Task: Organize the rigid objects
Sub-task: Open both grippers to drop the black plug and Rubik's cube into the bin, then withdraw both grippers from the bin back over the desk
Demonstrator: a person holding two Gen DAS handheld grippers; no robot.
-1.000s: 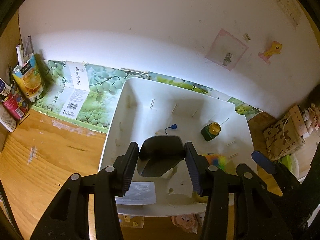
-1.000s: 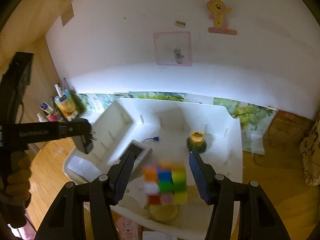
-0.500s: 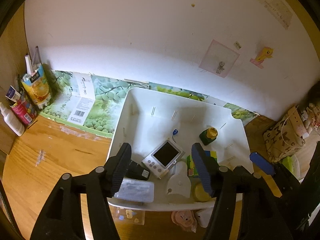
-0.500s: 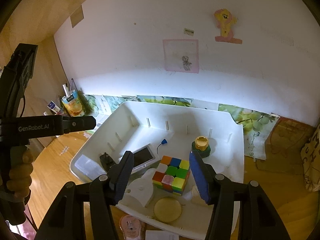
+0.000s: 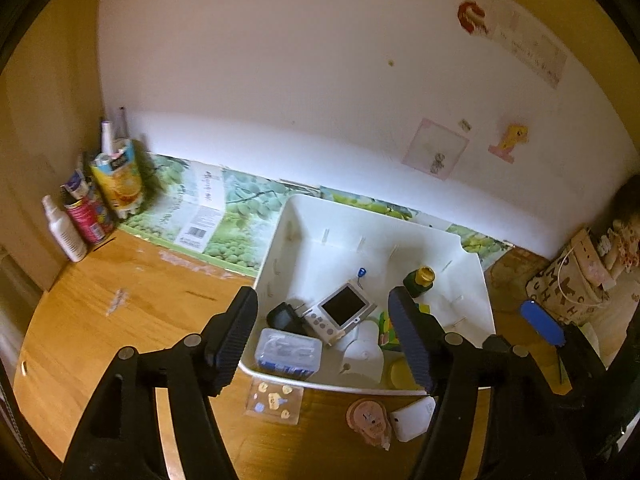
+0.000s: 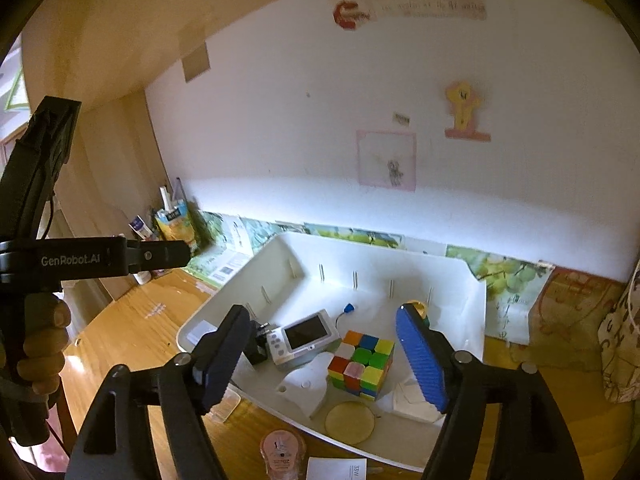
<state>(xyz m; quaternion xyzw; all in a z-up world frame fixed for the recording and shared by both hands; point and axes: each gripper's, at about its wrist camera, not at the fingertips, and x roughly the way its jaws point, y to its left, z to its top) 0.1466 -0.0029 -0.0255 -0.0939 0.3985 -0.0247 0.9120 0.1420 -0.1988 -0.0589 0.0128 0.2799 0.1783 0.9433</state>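
Nearest the right wrist camera, the right hand-held gripper [image 6: 328, 356] has just been opening; its jaws stand wide and empty above the multicoloured plastic puzzle cube [image 6: 362, 364]. The left hand-held gripper [image 5: 324, 340] has likewise just been opening and holds nothing. The cube rests in the white plastic bin [image 6: 476, 320] on the wooden desk [image 5: 120, 300], beside a small white screen gadget [image 6: 302, 338]. Stiff, light and smooth-faced, the cube is best pinched across two flat opposite sides.
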